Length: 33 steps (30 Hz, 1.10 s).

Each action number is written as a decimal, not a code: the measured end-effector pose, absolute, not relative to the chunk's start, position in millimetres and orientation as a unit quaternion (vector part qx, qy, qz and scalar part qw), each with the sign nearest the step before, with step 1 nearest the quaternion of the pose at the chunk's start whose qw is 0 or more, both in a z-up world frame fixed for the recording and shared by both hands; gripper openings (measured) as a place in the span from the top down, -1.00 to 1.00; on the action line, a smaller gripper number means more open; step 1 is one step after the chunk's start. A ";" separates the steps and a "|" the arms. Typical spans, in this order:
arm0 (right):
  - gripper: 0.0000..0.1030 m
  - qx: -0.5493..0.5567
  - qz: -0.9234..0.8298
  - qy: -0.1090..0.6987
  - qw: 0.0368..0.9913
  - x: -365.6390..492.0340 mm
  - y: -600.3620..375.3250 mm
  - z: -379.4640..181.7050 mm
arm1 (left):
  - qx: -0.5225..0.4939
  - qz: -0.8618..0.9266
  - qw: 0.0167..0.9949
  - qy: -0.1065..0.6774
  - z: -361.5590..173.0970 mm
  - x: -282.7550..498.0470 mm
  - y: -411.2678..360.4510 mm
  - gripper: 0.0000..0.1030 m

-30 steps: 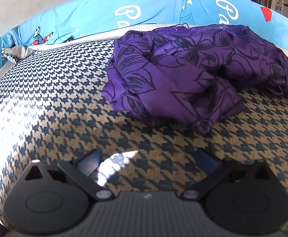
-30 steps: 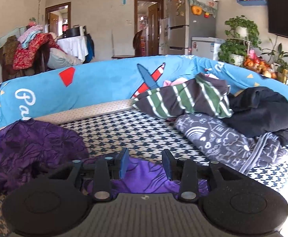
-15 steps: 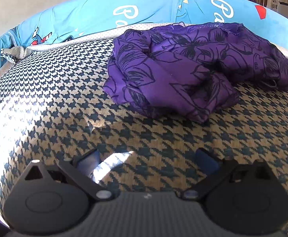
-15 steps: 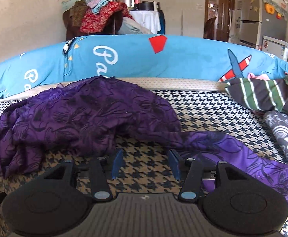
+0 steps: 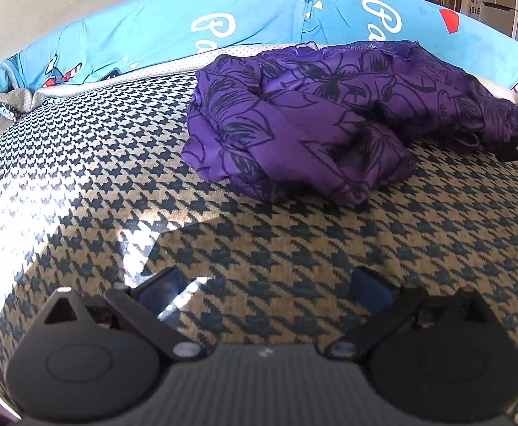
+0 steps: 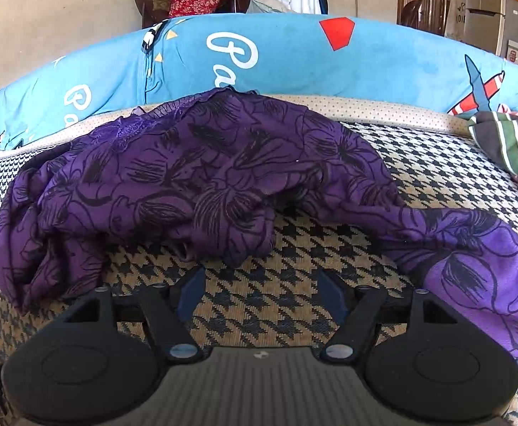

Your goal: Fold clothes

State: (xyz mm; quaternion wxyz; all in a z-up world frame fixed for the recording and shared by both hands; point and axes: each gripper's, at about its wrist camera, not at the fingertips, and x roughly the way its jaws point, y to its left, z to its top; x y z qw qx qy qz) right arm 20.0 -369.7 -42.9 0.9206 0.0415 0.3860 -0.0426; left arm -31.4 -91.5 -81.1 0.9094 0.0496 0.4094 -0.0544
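Since a second ago my right gripper (image 6: 260, 293) has swung from the striped pile to the purple garment (image 6: 195, 177); its jaws are opening, nothing between them. My left gripper (image 5: 268, 289) hangs spread wide and empty over bare houndstooth mattress (image 5: 92, 163). Crumpled, black-flowered, the garment lies toward the far edge, just beyond both grippers.

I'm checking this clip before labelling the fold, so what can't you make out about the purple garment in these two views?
- Purple garment: crumpled, so its type and any sleeves are hidden in its own folds, both views.
- Its trailing end: cut off by the right wrist view's right edge.
- Right gripper, jaws opening, nothing between them: barely visible at the left wrist view's right edge.
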 end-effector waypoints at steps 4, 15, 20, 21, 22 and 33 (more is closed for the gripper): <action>-0.37 0.033 -0.032 0.397 0.917 33.5 -371.8 -53.5 | 0.043 -0.061 0.906 0.416 -78.2 -22.5 -93.6 -1.00; -0.37 -0.042 0.020 0.388 0.921 63.1 -357.5 -67.9 | 0.040 -0.109 0.905 0.408 -71.4 15.5 -124.8 -1.00; -0.19 -0.053 0.047 0.377 0.923 68.8 -348.2 -67.7 | 0.064 -0.092 0.904 0.412 -80.1 42.5 -142.4 -1.00; -0.07 -0.053 0.048 0.376 0.924 69.1 -347.4 -67.1 | 0.058 -0.089 0.904 0.414 -81.9 48.5 -141.9 -1.00; 0.00 -0.051 0.049 0.374 0.925 69.2 -347.5 -65.7 | 0.052 -0.084 0.904 0.415 -79.5 53.3 -140.2 -1.00; 0.60 0.099 0.088 0.294 0.947 66.8 -374.2 -16.6 | 0.069 -0.027 0.930 0.359 -22.4 102.2 -114.9 -0.38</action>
